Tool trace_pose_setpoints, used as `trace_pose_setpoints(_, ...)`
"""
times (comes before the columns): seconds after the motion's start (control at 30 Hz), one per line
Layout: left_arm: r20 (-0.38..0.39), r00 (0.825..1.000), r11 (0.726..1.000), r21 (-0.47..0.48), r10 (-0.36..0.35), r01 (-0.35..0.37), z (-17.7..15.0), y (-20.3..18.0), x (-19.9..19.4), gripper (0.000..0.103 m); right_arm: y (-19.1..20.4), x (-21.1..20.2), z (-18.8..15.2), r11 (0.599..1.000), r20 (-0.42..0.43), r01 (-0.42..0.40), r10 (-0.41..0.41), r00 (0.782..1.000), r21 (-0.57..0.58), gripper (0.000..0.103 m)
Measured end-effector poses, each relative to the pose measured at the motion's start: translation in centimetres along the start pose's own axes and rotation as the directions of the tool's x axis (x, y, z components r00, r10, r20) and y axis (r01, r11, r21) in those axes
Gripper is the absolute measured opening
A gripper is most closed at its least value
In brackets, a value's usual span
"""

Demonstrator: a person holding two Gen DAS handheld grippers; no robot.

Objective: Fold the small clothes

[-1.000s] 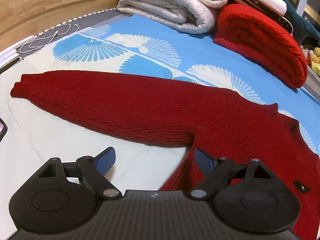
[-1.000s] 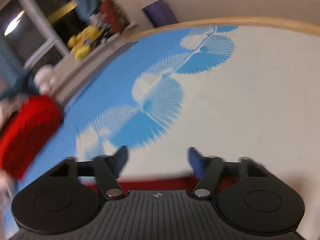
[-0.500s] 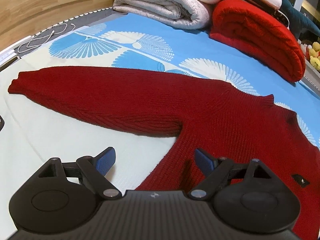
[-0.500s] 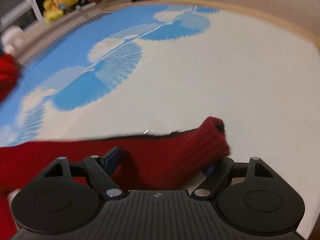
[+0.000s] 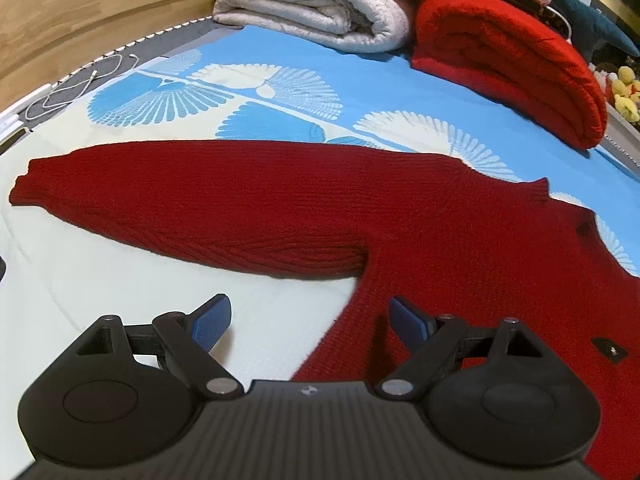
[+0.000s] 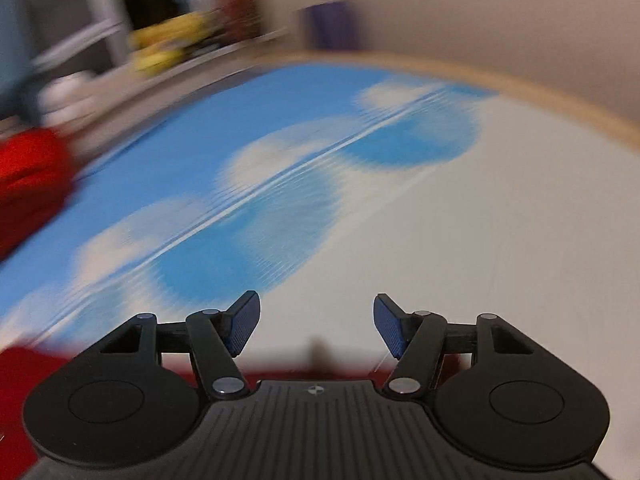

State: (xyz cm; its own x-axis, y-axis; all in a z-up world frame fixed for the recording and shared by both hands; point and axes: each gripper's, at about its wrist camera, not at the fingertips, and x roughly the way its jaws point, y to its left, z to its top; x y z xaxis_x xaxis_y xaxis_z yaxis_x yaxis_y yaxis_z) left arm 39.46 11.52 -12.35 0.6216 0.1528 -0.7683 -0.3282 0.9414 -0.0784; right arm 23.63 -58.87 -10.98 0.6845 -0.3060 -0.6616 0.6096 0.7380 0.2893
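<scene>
While the dark red sweater (image 5: pixel 304 208) lies flat on the bed sheet (image 5: pixel 100 288), the left tongs (image 5: pixel 310 322) hover just above it, released, blue pads wide apart with nothing between them. One sleeve (image 5: pixel 168 196) stretches out to the left across the cream part of the sheet, cuff at the far left; the body runs off to the right, collar (image 5: pixel 538 192) up near the blue fan print. Right pad of the left tongs sits over the sweater's side edge below the armpit, left pad over bare sheet; contact with the knit can't be confirmed. A small dark tag (image 5: pixel 610 350) shows on the sweater body at lower right. Behind the sweater: a folded grey-white quilt (image 5: pixel 316 4) and a folded bright red blanket (image 5: pixel 508 60), side by side, well apart from the sweater. Wooden bed frame (image 5: pixel 80 20) at upper left. Right wrist view is motion-blurred. Right tongs (image 6: pixel 316 330) have just been closing but the pads are apart and grasp nothing; only sheet shows between them. A strip of red knit (image 6: pixel 280 374) is visible just under the right tongs' base, below the pads.
</scene>
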Motion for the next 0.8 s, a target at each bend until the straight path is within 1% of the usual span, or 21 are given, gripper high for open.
trace_pose_setpoints(0.03,0.000,1.000,1.000,0.006,-0.006,0.006,-0.1,-0.2,-0.1,0.090,0.3,-1.0,-1.3,0.996,-0.054,-0.087,0.087,0.995,-0.007,0.065)
trace_pose_setpoints(0.07,0.000,1.000,1.000,0.013,-0.013,0.013,-0.2,-0.4,-0.3,0.090,0.7,-1.4,-2.5,0.990,-0.101,-0.141,0.139,0.985,-0.013,0.065)
trace_pose_setpoints(0.1,0.000,1.000,1.000,0.019,-0.020,0.020,-0.3,-0.8,-0.4,0.090,1.0,-1.3,-3.2,0.986,-0.140,-0.165,0.160,0.977,-0.021,0.065)
trace_pose_setpoints(0.13,0.000,1.000,0.999,0.026,-0.025,0.025,-0.5,-1.1,-0.4,0.090,1.4,-0.6,-4.0,0.985,-0.186,-0.170,0.163,0.969,-0.025,0.064)
trace_pose_setpoints(0.17,-0.001,1.000,0.999,0.032,-0.029,0.029,-0.6,-1.4,-0.4,0.090,1.5,0.5,-4.4,0.988,-0.222,-0.153,0.145,0.964,-0.020,0.064)
trace_pose_setpoints(0.2,-0.001,1.000,0.999,0.038,-0.031,0.031,-0.7,-1.6,-0.5,0.090,1.4,1.8,-4.6,0.993,-0.238,-0.116,0.111,0.965,-0.006,0.062)
trace_pose_setpoints(0.27,0.003,1.000,0.999,0.044,-0.026,0.026,-0.9,-1.8,-0.5,0.090,1.1,3.4,-3.8,0.997,-0.195,-0.080,0.082,0.977,0.019,0.057)
trace_pose_setpoints(0.3,0.006,1.000,0.999,0.044,-0.020,0.020,-0.9,-1.7,-0.4,0.090,1.5,4.3,-2.8,0.999,-0.172,-0.033,0.035,0.984,0.014,0.050)
trace_pose_setpoints(0.33,0.005,1.000,0.999,0.044,-0.014,0.014,-0.9,-1.7,-0.2,0.090,1.7,5.1,-1.7,1.000,-0.158,0.010,-0.009,0.987,0.009,0.048)
trace_pose_setpoints(0.37,-0.001,1.000,0.999,0.042,-0.008,0.008,-0.8,-1.6,0.0,0.090,1.7,6.3,-0.8,0.999,-0.146,0.041,-0.040,0.988,0.003,0.048)
trace_pose_setpoints(0.43,-0.017,1.000,1.000,0.029,0.002,-0.001,-0.6,-1.3,0.6,0.090,2.3,8.9,0.8,0.994,-0.111,0.089,-0.096,0.989,-0.065,0.048)
trace_pose_setpoints(0.5,-0.031,1.000,1.000,0.010,0.003,-0.003,-0.4,-1.0,1.0,0.090,2.9,10.5,1.6,0.981,-0.068,0.143,-0.153,0.986,-0.129,0.049)
trace_pose_setpoints(0.53,-0.035,0.999,1.000,0.006,0.004,-0.004,-0.4,-0.9,1.1,0.090,3.3,11.2,1.8,0.975,-0.079,0.172,-0.184,0.980,-0.140,0.052)
trace_pose_setpoints(0.57,-0.036,0.999,1.000,0.005,0.007,-0.007,-0.4,-0.8,1.2,0.090,3.3,11.6,2.1,0.974,-0.072,0.184,-0.194,0.978,-0.135,0.053)
trace_pose_setpoints(0.63,-0.034,0.999,1.000,0.011,0.014,-0.014,-0.3,-0.6,1.3,0.090,2.8,11.2,2.9,0.982,-0.037,0.175,-0.178,0.983,-0.075,0.053)
trace_pose_setpoints(0.7,-0.030,0.999,1.000,0.019,0.017,-0.016,-0.2,-0.5,1.2,0.090,1.4,9.5,3.2,0.994,-0.031,0.104,-0.104,0.994,0.021,0.054)
trace_pose_setpoints(0.73,-0.030,0.999,1.000,0.021,0.016,-0.016,-0.3,-0.4,1.2,0.090,0.7,8.5,3.1,0.996,-0.029,0.064,-0.062,0.998,0.059,0.059)
trace_pose_setpoints(0.77,-0.031,0.999,1.000,0.020,0.014,-0.013,-0.3,-0.4,1.1,0.090,0.4,7.6,2.9,0.997,-0.036,0.041,-0.038,0.999,0.068,0.062)
trace_pose_setpoints(0.8,-0.034,0.999,1.000,0.018,0.009,-0.008,-0.3,-0.4,1.1,0.090,-0.1,6.7,2.6,0.998,-0.033,0.024,-0.023,0.999,0.054,0.068)
